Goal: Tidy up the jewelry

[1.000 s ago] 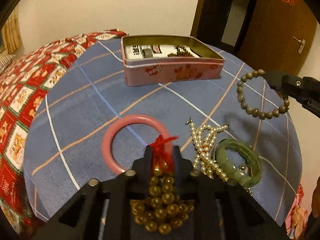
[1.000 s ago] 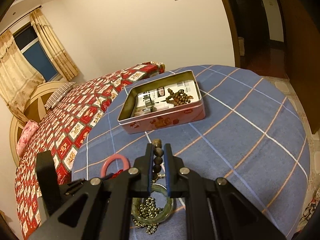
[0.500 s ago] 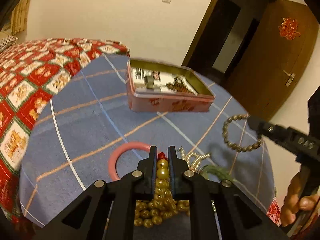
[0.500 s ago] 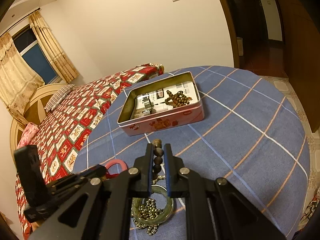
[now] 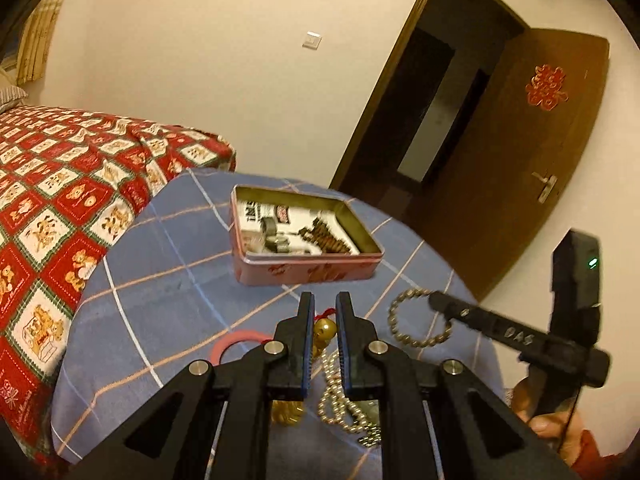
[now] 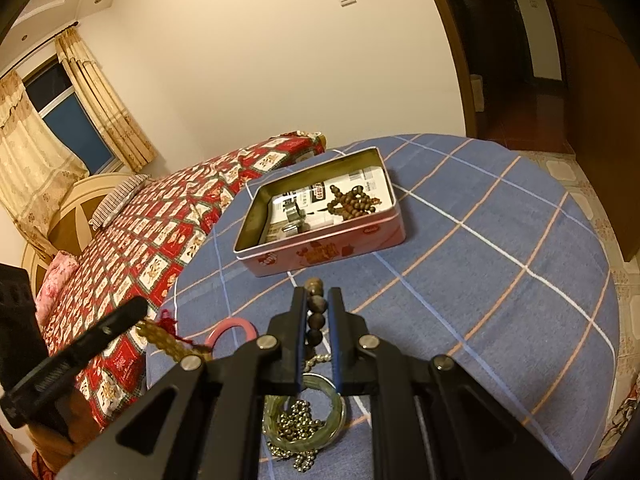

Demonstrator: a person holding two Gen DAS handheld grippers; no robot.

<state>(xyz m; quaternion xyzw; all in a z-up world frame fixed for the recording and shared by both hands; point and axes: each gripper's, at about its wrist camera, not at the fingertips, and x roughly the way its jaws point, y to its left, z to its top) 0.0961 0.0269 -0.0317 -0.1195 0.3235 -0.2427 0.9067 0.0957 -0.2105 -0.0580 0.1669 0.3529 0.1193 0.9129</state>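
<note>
My left gripper [image 5: 323, 308] is shut on a gold bead string [image 5: 324, 330] with a red tassel and holds it above the table; it also shows in the right wrist view [image 6: 160, 334]. My right gripper [image 6: 318, 300] is shut on a brown bead bracelet [image 6: 316, 314], which hangs in the air in the left wrist view [image 5: 420, 322]. An open pink tin [image 5: 304, 270] [image 6: 320, 250] stands ahead and holds dark beads [image 6: 354, 204] and a metal piece [image 6: 294, 218]. On the cloth lie a pink bangle [image 5: 236, 342], a pearl string [image 5: 336, 400] and a green bangle [image 6: 304, 420].
The round table has a blue checked cloth [image 6: 500, 280]. A bed with a red patterned cover [image 5: 60, 200] stands to the left. A brown door [image 5: 520, 152] is open at the back right. The table edge falls away on the right.
My left gripper has lifted the gold bead string off the table and risen well above it. My right gripper still holds the brown bracelet, almost unmoved.
</note>
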